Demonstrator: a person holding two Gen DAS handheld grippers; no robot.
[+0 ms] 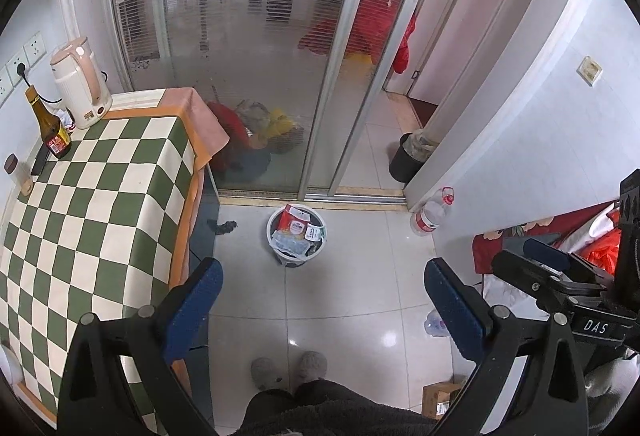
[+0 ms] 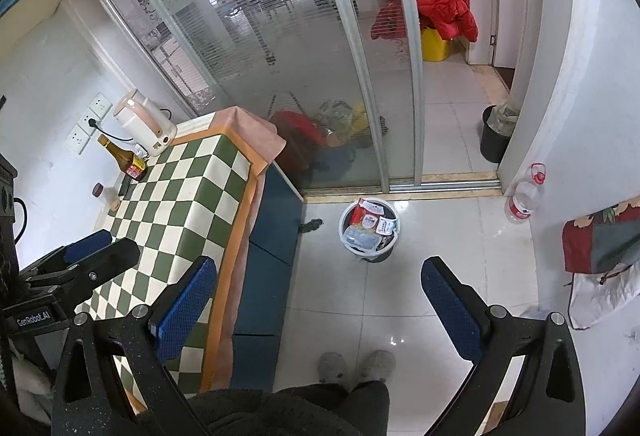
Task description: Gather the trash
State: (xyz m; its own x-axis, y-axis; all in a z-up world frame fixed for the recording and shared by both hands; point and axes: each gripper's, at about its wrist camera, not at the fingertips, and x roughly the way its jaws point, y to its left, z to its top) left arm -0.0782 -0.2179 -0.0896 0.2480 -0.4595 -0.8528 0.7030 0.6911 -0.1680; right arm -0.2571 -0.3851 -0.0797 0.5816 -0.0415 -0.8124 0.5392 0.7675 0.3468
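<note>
left wrist view
left claw [image 1: 320,300]: fingers wide apart, nothing between them, hanging high over the floor tiles
right claw [image 1: 548,268]: shows at the right edge. Looks spread apart from here but mostly side-on
bin [image 1: 297,234]: small white bin w/ a liner, on the floor in front of the sliding glass door, just off the desk's [image 1: 100,195] corner. Already stuffed: red/white packet, crumpled clear plastic, small wrappers
bin axis: stands upright, mouth pointing straight up, long axis vertical. The red packet leans toward the door side
water bottle [image 1: 430,213]: upright against the wall, red cap up, well apart from the bin. Can't say if it's trash
risk: imo bin is near full, so pushing more in could pop stuff over the rim or tip it, light bin + slick tile
risk 2: slippers [image 1: 288,366] sit b/w claw and bin, easy to kick it stepping in

right wrist view
right claw [image 2: 320,296]: fingers apart, empty, also high above the floor
left claw [image 2: 86,250]: pokes in at left over the checkered cloth
bin [image 2: 368,230]: same spot, near the door track, dark scrap [image 2: 311,224] lying on the tile just beside it toward the desk
bin axis: upright, opening up, contents heaped around rim level
risk: grabbing only the liner edge could tear it or drag the bin over; the scrap is small & flat-ish, claw may scrape tile and miss
desk stuff: kettle [image 2: 146,123], brown bottle [image 2: 124,157] near the wall, a careless swing could knock them
</note>
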